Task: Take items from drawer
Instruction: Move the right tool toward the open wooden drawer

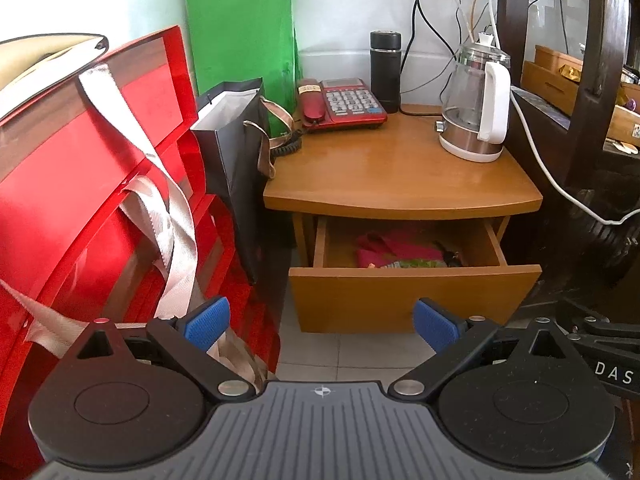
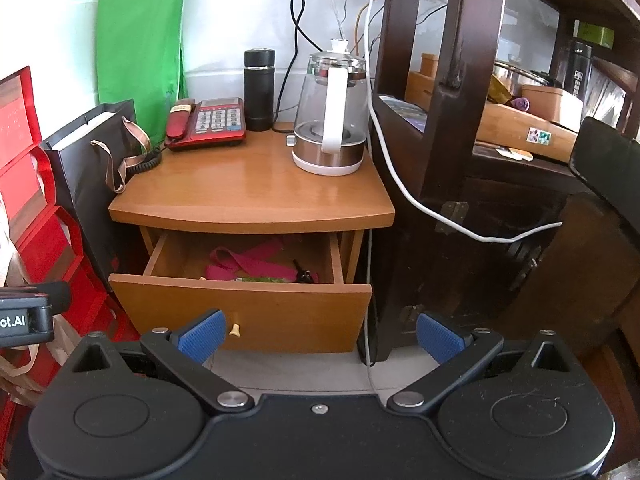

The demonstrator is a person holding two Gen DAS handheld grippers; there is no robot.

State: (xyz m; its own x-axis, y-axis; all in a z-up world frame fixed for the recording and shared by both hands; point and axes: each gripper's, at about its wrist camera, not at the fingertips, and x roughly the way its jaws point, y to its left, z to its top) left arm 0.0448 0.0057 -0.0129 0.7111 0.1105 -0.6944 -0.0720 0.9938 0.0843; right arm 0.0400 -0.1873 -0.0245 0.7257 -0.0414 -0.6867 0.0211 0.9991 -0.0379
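From the left wrist, the honey-coloured wooden drawer [image 1: 412,276] is seen pulled out at 12 o'clock, a pink fabric strap [image 1: 394,250] and green printed packet [image 1: 416,264] inside; the left gripper [image 1: 322,324] is held wide, empty. "DAS" is read at 3 o'clock. From the right wrist, the right gripper [image 2: 318,336] is likewise wide and empty before the drawer; the strap is best approached from above, over the front panel. "ot.AI" is read at 9 o'clock.
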